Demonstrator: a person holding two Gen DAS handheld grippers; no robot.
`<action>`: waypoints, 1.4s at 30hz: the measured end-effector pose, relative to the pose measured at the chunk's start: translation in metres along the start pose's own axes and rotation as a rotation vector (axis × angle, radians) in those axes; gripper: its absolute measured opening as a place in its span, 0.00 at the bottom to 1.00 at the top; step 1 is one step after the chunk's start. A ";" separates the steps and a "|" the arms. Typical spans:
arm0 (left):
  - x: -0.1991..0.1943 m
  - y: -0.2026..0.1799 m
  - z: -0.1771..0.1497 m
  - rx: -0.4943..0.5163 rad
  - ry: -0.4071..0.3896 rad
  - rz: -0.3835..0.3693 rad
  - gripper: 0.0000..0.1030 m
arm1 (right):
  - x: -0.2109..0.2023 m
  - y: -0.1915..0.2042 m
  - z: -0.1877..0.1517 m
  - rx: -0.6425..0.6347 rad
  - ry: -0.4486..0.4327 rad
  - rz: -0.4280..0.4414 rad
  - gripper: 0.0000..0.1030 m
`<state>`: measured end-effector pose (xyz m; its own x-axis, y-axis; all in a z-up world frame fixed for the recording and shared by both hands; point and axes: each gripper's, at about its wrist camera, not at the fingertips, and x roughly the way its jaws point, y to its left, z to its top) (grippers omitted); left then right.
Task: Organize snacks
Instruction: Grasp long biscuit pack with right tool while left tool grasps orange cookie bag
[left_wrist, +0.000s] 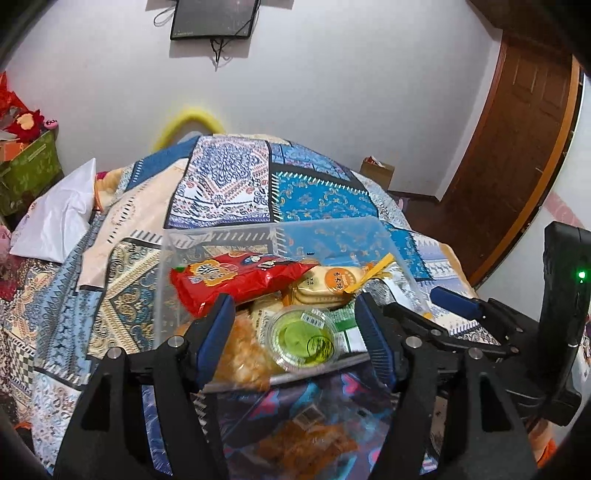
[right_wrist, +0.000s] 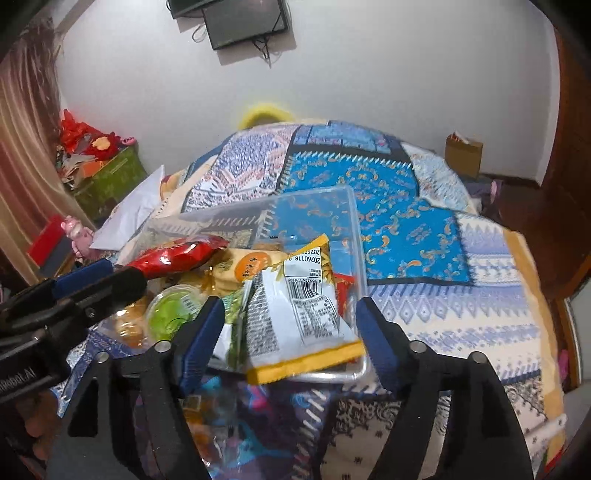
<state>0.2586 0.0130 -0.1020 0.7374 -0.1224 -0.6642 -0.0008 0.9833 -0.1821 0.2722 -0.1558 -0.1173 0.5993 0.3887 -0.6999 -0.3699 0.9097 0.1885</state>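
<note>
Snacks: piled in a clear plastic bin (left_wrist: 207, 236) on the patterned bedspread (left_wrist: 236, 177).
Red bag (left_wrist: 236, 277): on top, left side of the bin.
Green cup (left_wrist: 301, 338): near edge, beside wrapped biscuits (left_wrist: 328, 284).
White packet (right_wrist: 299, 314): barcode up, overhanging the near rim.
Left gripper (left_wrist: 295, 314): spread wide, holding nothing, above the near rim.
Right gripper (right_wrist: 290, 319): spread wide, fingers either side of the white packet, not touching it.

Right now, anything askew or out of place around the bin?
Yes. The white-and-yellow snack packet sticks out over the clear bin's near rim, tilted, not fully inside. Another orange snack bag lies outside the bin on the bedspread.
</note>
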 end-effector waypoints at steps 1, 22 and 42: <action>-0.005 0.001 0.000 0.001 -0.003 0.001 0.65 | -0.004 0.001 -0.001 -0.006 -0.004 -0.003 0.70; -0.095 0.033 -0.108 0.085 0.110 0.092 0.68 | -0.070 0.071 -0.091 -0.143 0.047 0.102 0.79; -0.092 0.068 -0.170 -0.036 0.239 0.095 0.68 | -0.009 0.118 -0.140 -0.292 0.273 0.160 0.52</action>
<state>0.0762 0.0681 -0.1761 0.5524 -0.0620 -0.8312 -0.0901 0.9869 -0.1335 0.1235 -0.0724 -0.1854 0.3223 0.4330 -0.8418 -0.6517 0.7464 0.1345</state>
